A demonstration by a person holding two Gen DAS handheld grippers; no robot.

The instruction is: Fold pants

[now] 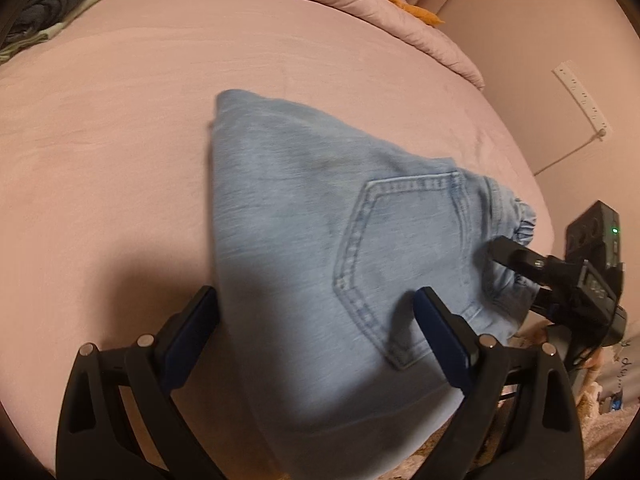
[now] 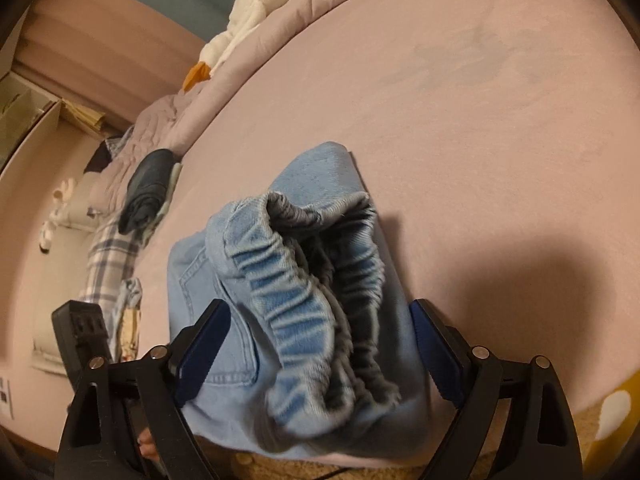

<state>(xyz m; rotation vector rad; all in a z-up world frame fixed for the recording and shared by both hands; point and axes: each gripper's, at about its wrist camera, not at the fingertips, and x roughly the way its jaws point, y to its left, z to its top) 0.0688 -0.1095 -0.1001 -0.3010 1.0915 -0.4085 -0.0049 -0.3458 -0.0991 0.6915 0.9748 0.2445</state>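
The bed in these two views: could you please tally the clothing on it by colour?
Light blue: 1, the folded jeans
Dark grey: 1, the folded garment
Pale green: 1, the piece beneath that garment
Total: 3

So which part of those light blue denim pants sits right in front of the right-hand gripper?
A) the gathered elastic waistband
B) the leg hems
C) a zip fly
A: in the right wrist view the light blue denim pants show their gathered elastic waistband between the open right gripper.
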